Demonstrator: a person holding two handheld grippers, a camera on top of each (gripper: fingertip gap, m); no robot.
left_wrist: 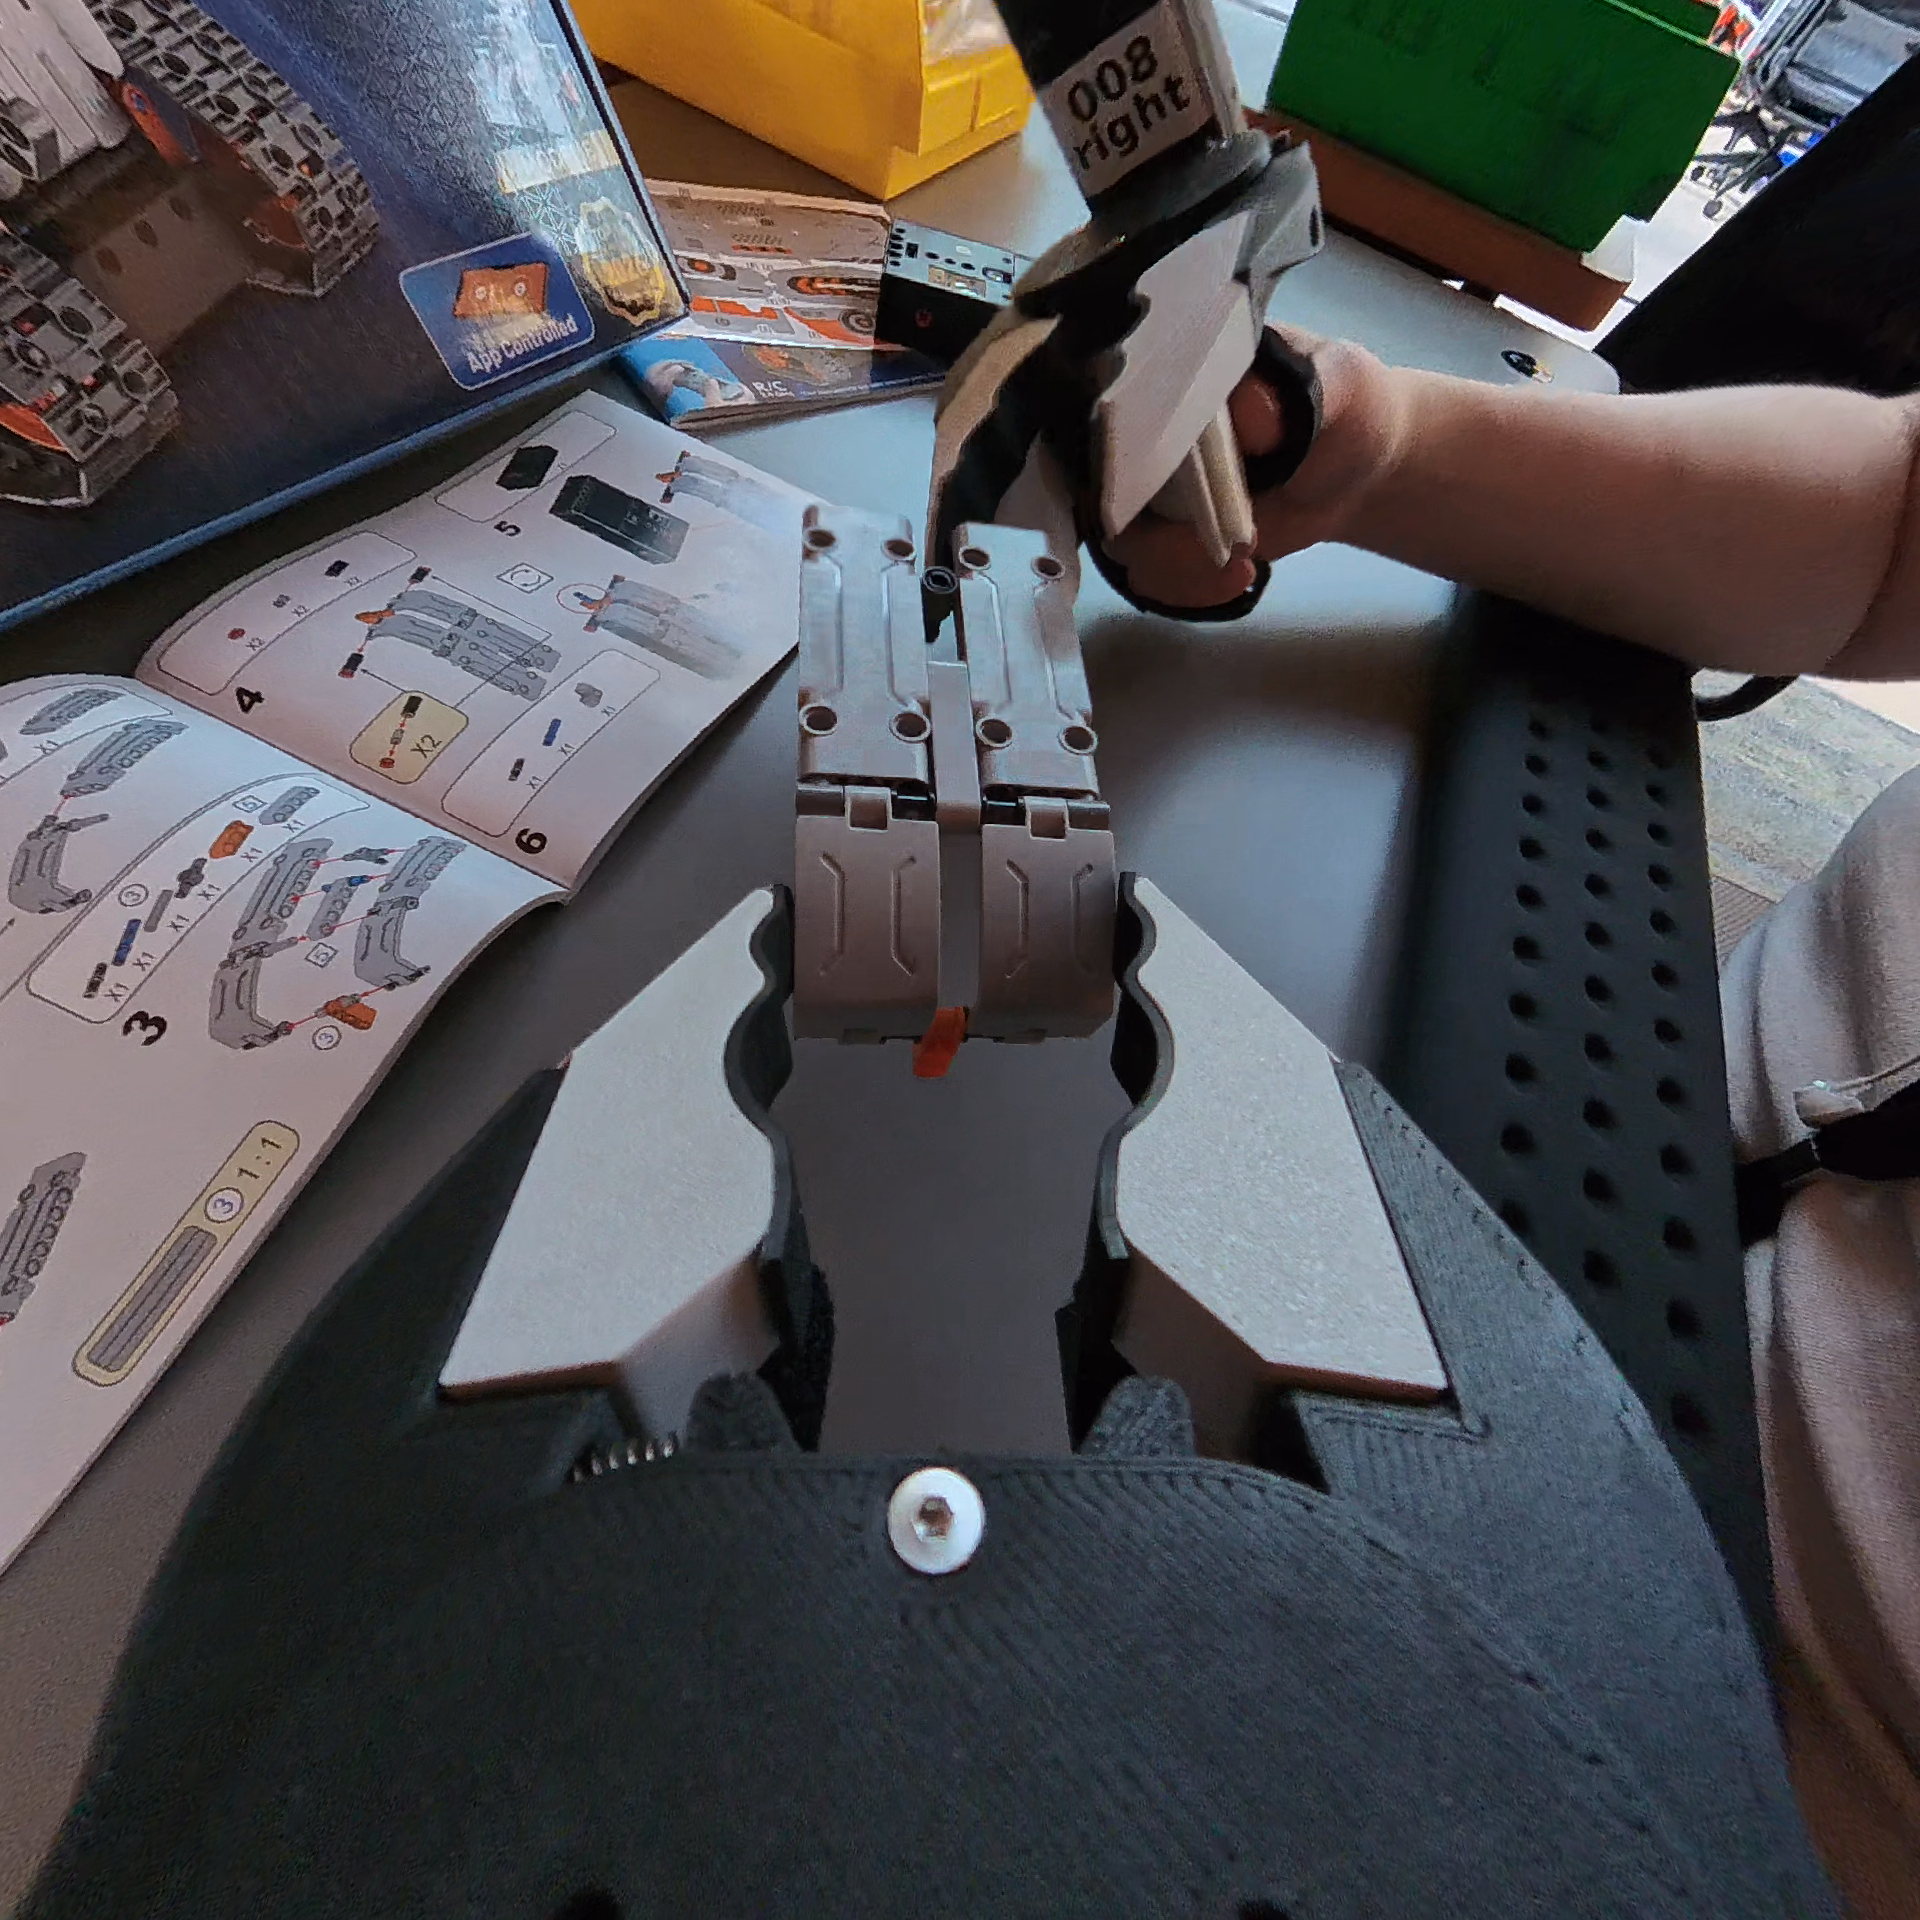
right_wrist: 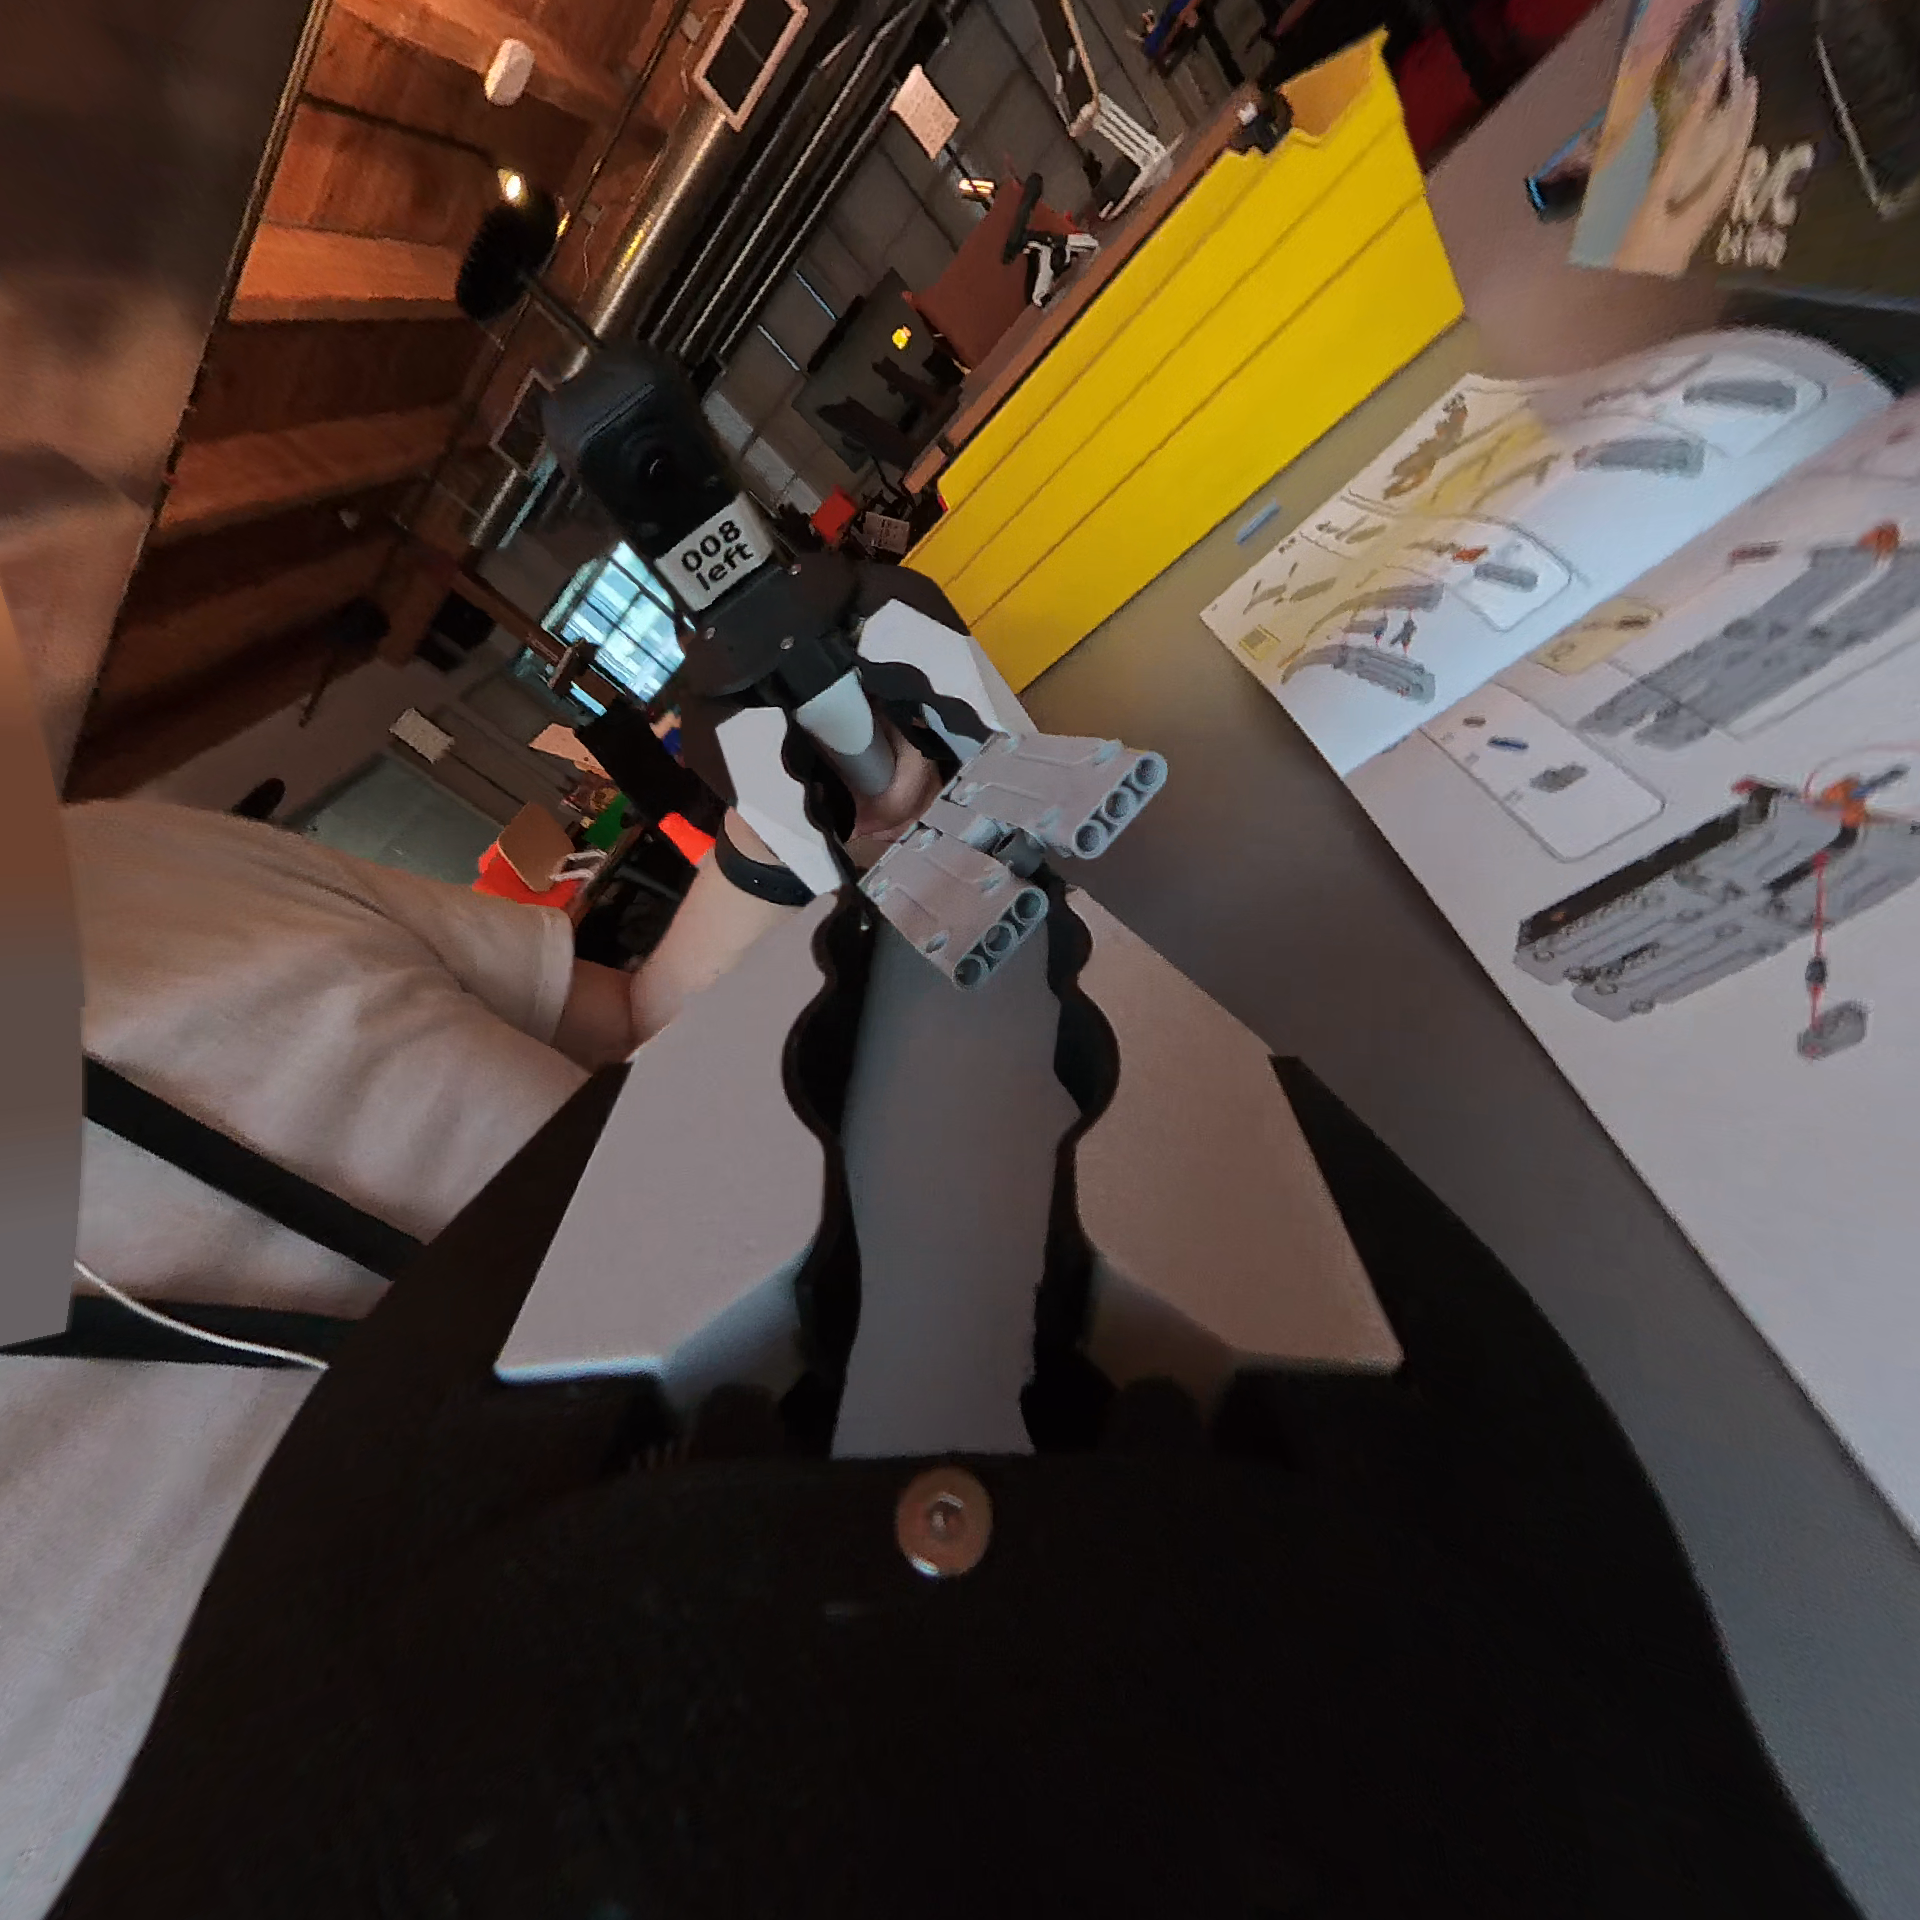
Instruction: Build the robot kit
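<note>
My left gripper (left_wrist: 953, 935) is shut on the near, curved end of a grey brick assembly (left_wrist: 868, 665), two long panels side by side with an orange pin (left_wrist: 938, 1039) at the near end, held above the dark table. My right gripper (left_wrist: 1003, 551) reaches in from the far side. Its fingers straddle the far end of the right panel, one in the gap between the panels beside a small black pin (left_wrist: 940, 584). In the right wrist view the assembly (right_wrist: 1049, 790) sits between my right gripper (right_wrist: 954, 925) and the left gripper (right_wrist: 914, 821).
An open instruction booklet (left_wrist: 312, 831) lies on the table to the left and also shows in the right wrist view (right_wrist: 1662, 831). Behind it stand a blue kit box (left_wrist: 312, 208), a yellow bin (left_wrist: 831, 83), a green box (left_wrist: 1486, 94) and a small black block (left_wrist: 945, 286). A perforated black panel (left_wrist: 1579, 935) is at right. About 7 cm separates my left fingertips from my right. It is some 25 cm from my right tips to the small black block (left_wrist: 945, 286).
</note>
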